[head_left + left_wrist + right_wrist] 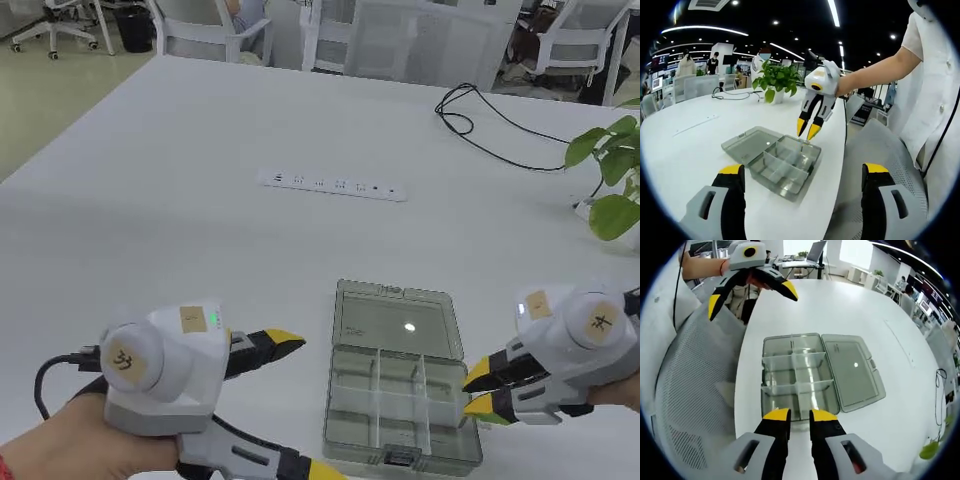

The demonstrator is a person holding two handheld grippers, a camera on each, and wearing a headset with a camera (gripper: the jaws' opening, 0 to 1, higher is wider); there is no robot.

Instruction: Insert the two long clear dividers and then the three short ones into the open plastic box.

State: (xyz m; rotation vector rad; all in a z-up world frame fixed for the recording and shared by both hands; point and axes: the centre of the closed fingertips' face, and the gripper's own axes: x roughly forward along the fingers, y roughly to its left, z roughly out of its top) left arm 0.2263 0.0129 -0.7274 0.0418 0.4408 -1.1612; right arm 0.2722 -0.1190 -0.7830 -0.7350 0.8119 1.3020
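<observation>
The open clear plastic box (343, 405) lies near the table's front edge, its lid (400, 320) flat on the far side. Clear dividers (421, 388) stand inside and split it into several compartments; in the right gripper view the long dividers (797, 359) cross the box (766, 375). My right gripper (479, 387) hovers at the box's right rim, jaws a narrow gap apart with nothing visible between them (800, 415). My left gripper (308, 405) is held left of the box, jaws wide open and empty (803, 170). Each gripper shows in the other's view: right gripper (807, 130), left gripper (752, 296).
A white power strip (332, 185) lies mid-table beyond the box. A black cable (480, 125) loops at the far right, near a green plant (610, 180). A grey mesh chair (690, 390) stands at the table's near edge. White chairs line the far side.
</observation>
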